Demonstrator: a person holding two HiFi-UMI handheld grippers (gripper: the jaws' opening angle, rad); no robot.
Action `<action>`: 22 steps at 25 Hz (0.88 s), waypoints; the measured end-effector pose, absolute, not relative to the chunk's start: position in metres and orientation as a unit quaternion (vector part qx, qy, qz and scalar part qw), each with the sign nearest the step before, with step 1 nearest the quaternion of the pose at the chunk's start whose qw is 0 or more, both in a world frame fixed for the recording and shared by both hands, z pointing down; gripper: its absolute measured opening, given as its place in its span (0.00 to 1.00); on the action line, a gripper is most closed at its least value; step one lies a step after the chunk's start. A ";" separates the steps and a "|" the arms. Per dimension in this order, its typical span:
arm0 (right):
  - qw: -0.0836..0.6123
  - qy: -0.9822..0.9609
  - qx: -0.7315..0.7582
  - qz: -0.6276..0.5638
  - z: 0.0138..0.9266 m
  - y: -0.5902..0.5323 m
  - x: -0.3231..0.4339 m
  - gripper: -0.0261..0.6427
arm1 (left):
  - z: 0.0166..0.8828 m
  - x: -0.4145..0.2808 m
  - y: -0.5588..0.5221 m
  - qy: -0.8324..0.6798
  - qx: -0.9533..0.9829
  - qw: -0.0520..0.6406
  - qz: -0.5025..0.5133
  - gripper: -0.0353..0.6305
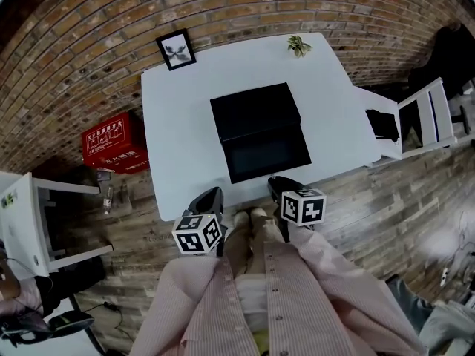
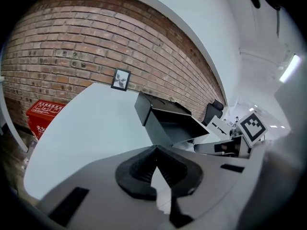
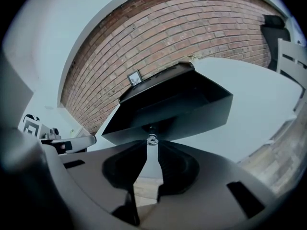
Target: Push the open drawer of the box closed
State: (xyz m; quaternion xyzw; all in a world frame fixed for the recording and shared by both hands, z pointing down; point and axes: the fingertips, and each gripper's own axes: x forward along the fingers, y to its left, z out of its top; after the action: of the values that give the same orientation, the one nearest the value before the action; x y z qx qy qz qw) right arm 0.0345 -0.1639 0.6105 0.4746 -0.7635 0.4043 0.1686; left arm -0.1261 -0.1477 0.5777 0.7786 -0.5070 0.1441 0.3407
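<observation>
Brick wall (image 1: 74, 35) and plank floor surround a white table (image 1: 178, 124), and at its middle sits the black box (image 1: 252, 110) with its drawer (image 1: 267, 154) pulled out toward the person, the drawer front close to the table's near edge; a small metal knob (image 3: 152, 139) sits on that front, and the right tool (image 3: 151, 147) has its tips drawn in narrow on either side of it, seemingly pinching it; the left tool (image 2: 156, 150) hangs just off to the side over bare table, its jaws together with nothing between them, touching neither box nor drawer. The main risk, as I judge it, is that the box merely rests on the smooth table with nothing bracing it; a push at the knob may slide the whole box toward the wall instead of seating the drawer, and the picture frame (image 1: 177, 49) and small plant (image 1: 299, 45) stand at the far edge in that direction; a push off the drawer's line could also skew it in its runners and jam it, and tips on so small a knob may slip off; a pinch left on at the end could drag the drawer back out. As for containers: the drawer's dark interior shows nothing in it; the box's top is shut; a red crate (image 1: 113, 143) stands on the floor left of the table, its contents not visible.
</observation>
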 end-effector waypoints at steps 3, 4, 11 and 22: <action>0.170 -0.760 0.480 0.403 0.610 -0.163 0.036 0.15 | 0.577 -0.124 -0.149 -0.502 0.782 0.339 0.145 0.05; 0.170 -0.760 0.482 0.402 0.610 -0.163 0.036 0.15 | 0.576 -0.125 -0.150 -0.501 0.783 0.339 0.145 0.05; 0.174 -0.762 0.489 0.387 0.605 -0.164 0.036 0.15 | 0.575 -0.127 -0.156 -0.498 0.786 0.337 0.144 0.05; 0.180 -0.762 0.496 0.376 0.598 -0.170 0.039 0.15 | 0.571 -0.128 -0.168 -0.498 0.789 0.333 0.137 0.05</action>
State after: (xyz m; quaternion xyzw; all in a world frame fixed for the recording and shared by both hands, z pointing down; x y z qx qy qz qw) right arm 0.0385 -0.1696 0.5982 0.4962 -0.7618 0.3755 0.1801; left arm -0.1280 -0.1679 0.5711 0.7887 -0.4979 0.1370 0.3335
